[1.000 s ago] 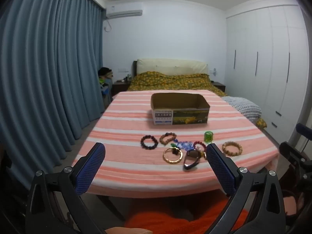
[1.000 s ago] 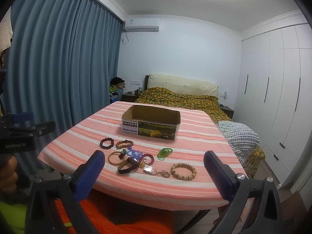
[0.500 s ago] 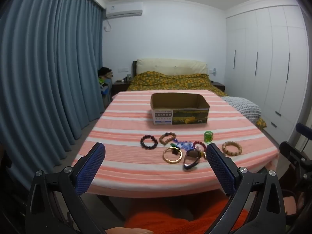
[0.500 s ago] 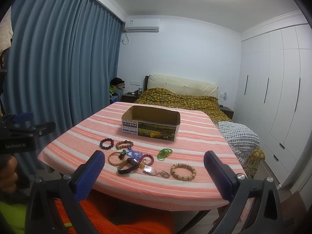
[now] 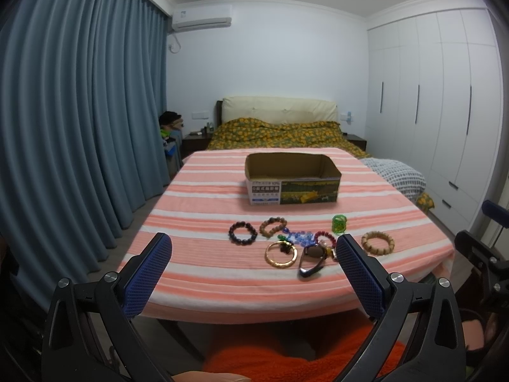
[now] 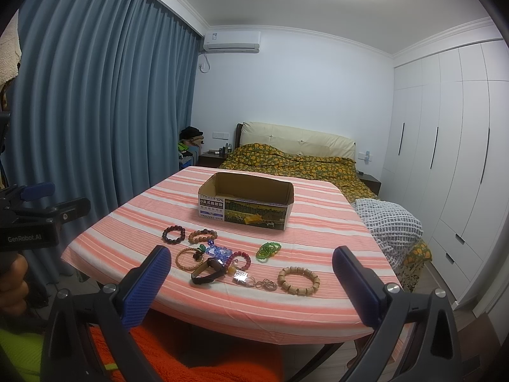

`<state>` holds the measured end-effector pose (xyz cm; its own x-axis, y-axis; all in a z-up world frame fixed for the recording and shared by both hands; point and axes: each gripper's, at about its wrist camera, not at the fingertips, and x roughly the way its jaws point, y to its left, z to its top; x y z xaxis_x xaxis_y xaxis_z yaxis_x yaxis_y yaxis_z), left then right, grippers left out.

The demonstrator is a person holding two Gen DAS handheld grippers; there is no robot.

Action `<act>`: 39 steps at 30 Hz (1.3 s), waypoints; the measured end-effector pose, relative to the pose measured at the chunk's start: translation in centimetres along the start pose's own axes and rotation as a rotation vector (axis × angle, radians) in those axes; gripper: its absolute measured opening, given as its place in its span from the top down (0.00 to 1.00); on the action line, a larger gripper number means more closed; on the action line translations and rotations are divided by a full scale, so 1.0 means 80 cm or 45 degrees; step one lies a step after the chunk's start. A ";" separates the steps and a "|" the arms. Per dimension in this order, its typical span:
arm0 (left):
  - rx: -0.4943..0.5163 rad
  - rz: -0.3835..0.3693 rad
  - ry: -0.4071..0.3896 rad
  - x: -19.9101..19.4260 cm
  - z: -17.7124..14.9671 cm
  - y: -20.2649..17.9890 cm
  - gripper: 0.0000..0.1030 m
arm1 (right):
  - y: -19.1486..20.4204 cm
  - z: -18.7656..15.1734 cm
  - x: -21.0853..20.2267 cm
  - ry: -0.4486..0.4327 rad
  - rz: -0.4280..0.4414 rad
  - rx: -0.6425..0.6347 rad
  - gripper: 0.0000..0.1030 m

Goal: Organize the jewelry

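Here, left gripper [image 5: 253, 253] and right gripper [image 6: 251, 265] gape wide, empty; bracelets [image 6: 298, 280] lie before the box [image 6: 245, 205].

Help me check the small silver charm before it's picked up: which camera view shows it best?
The right wrist view. There the silver charm lies in plain sight on the striped tablecloth, between the black band and the wooden bead bracelet. In the left wrist view, the left gripper's right finger covers that spot, so it cannot be made out.
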<state>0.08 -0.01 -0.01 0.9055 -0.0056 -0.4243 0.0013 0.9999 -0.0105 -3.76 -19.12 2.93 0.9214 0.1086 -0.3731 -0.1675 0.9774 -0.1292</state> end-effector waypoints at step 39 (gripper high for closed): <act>0.014 -0.008 -0.002 0.003 0.002 -0.004 0.00 | -0.004 0.002 0.002 0.000 0.006 0.015 0.00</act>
<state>0.36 -0.34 0.08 0.9060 -0.0123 -0.4230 0.0120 0.9999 -0.0034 -3.50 -19.37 3.03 0.9207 0.1134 -0.3734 -0.1678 0.9789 -0.1166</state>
